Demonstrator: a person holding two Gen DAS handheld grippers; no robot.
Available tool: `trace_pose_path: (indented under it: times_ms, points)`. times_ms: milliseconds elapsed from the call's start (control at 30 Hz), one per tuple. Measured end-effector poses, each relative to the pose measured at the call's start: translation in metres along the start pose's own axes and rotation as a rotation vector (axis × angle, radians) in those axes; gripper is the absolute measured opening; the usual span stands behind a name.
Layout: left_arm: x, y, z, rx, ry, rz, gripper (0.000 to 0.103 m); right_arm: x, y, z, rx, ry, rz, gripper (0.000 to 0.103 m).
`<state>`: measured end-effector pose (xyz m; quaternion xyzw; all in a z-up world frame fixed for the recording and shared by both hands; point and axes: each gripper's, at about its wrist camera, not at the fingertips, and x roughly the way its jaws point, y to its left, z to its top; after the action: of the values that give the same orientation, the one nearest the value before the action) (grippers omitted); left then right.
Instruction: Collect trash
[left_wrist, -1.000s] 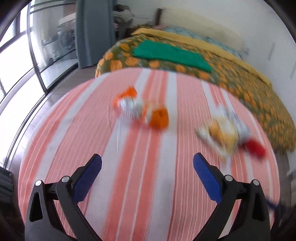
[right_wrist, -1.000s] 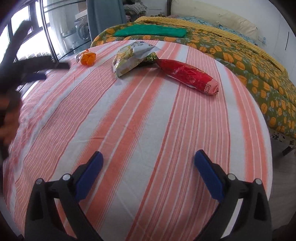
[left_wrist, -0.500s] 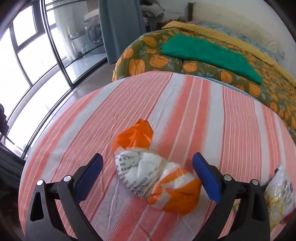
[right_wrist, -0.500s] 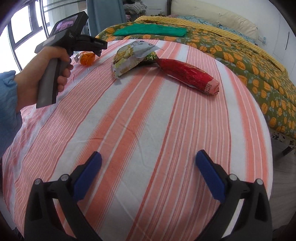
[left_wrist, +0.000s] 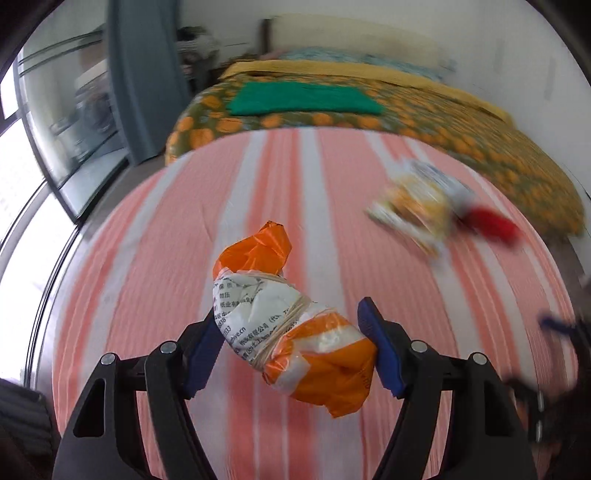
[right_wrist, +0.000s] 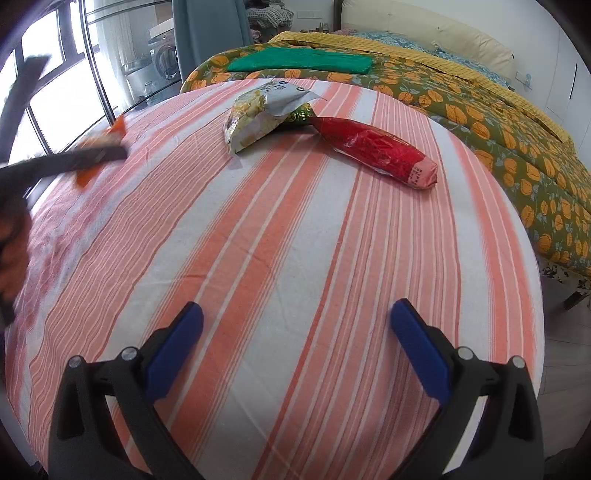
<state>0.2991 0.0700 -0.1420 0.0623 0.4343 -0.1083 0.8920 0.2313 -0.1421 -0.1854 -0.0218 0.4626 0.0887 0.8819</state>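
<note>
Closing in since a moment ago, the left gripper (left_wrist: 291, 343) is now clamping its 2 blue pads on the orange-and-white wrapper (left_wrist: 291, 332) above the striped tablecloth's (right_wrist: 295, 240) left edge. Fingers wide apart, the right gripper (right_wrist: 295, 343) is hovering over the near edge.

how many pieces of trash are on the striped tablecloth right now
3. An orange-and-white crumpled wrapper sits between the left gripper's closing jaws. A yellow-and-white snack bag lies at the far side, overlapping the near end of a red foil packet. None seem hidden.
</note>
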Motion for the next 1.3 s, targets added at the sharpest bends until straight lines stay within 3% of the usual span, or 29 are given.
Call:
trace_pose_path:
  times_ms: [167, 300, 367, 500, 633, 767, 933, 1100, 1200, 1267, 1300]
  points:
    - [-0.023, -0.021, -0.052, 0.085, 0.011, -0.089, 0.071, 0.0, 0.0, 0.0, 0.0, 0.0, 0.0, 0.098]
    - [-0.022, -0.019, -0.068, 0.118, 0.016, -0.056, 0.072, 0.0, 0.0, 0.0, 0.0, 0.0, 0.0, 0.098]
    - [-0.017, -0.008, -0.071, 0.102, 0.029, -0.038, 0.074, 0.0, 0.0, 0.0, 0.0, 0.0, 0.0, 0.098]
    - [-0.012, 0.019, -0.07, 0.021, 0.046, -0.023, 0.087, -0.001, 0.001, -0.001, 0.0, 0.0, 0.0, 0.098]
    - [-0.01, 0.023, -0.07, 0.006, 0.061, -0.014, 0.096, -0.002, -0.001, -0.001, 0.003, -0.002, 0.007, 0.098]
    - [-0.009, 0.024, -0.07, 0.003, 0.064, -0.013, 0.097, -0.004, -0.003, 0.004, 0.016, -0.007, 0.054, 0.098]
    - [-0.008, 0.023, -0.069, 0.001, 0.064, -0.006, 0.099, 0.011, 0.014, 0.048, 0.037, -0.016, 0.142, 0.097]
    - [-0.008, 0.023, -0.069, 0.0, 0.064, -0.007, 0.098, 0.049, 0.031, 0.103, 0.092, -0.025, 0.144, 0.08]
    - [-0.008, 0.023, -0.069, -0.002, 0.064, -0.008, 0.098, 0.069, 0.027, 0.125, 0.187, -0.023, 0.112, 0.061]
    - [-0.008, 0.023, -0.069, -0.002, 0.064, -0.009, 0.098, 0.072, 0.02, 0.131, 0.254, -0.044, 0.14, 0.036]
    - [-0.008, 0.024, -0.069, -0.003, 0.064, -0.01, 0.098, 0.071, 0.019, 0.131, 0.267, -0.048, 0.157, 0.034]
